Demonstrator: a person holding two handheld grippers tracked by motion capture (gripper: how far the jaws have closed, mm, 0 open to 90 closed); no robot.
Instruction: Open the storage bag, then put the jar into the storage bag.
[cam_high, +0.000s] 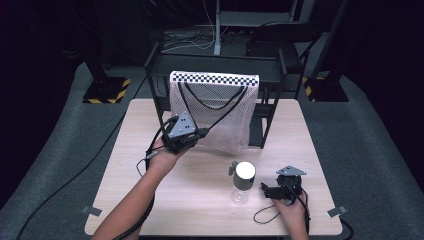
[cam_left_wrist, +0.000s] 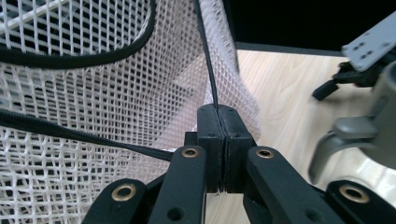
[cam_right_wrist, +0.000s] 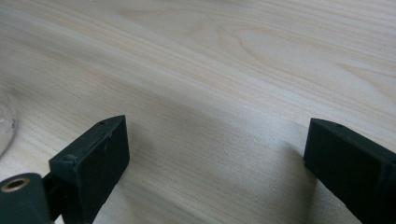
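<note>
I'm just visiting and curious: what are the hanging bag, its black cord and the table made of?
The bag looks like soft white woven mesh, likely synthetic: open square holes show through. The black cord, pinched in the left hand-held gripper, seems a thin smooth string or piping. The table looks like pale matte wood or wood-look laminate, with grain lines.

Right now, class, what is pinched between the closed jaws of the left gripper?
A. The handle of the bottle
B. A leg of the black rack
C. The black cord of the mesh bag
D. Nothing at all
C: in the left gripper view the left gripper is shut on the black cord that runs up along the white mesh bag.
</note>
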